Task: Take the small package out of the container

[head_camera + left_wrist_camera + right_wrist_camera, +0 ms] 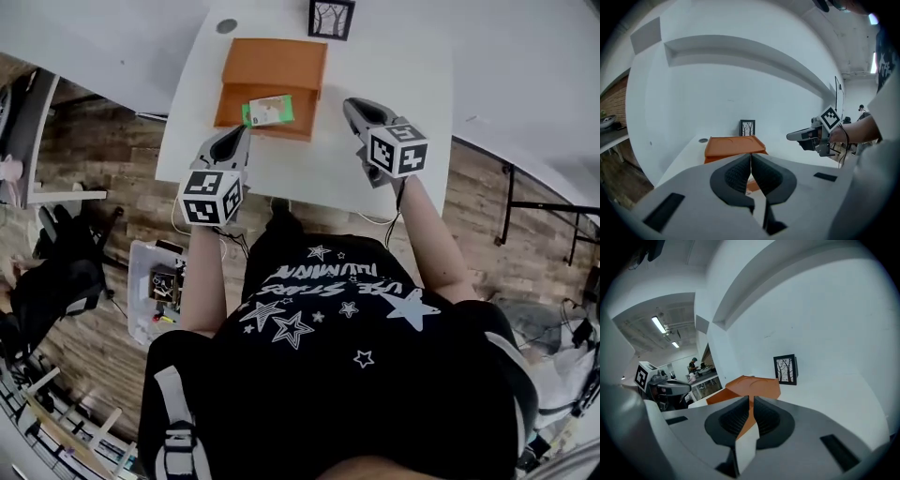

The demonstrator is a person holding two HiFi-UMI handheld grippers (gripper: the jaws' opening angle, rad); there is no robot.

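Observation:
An orange container (272, 64) stands open at the far middle of the white table (309, 164). A small green package (267, 111) lies in its near half. My left gripper (246, 131) hovers just near-left of the package, shut and empty. My right gripper (352, 105) hangs to the right of the container, its jaws closed together with nothing between them. In the left gripper view the closed left gripper (751, 157) hides the package; the container (733, 145) shows beyond it. The right gripper view has the right gripper (751, 399) in front of the container (757, 386).
A small black picture frame (331, 17) stands behind the container against the wall. A grey round cap (226, 26) sits in the table's far left corner. A clear plastic bin (150, 286) stands on the wooden floor at the left, below the table's edge.

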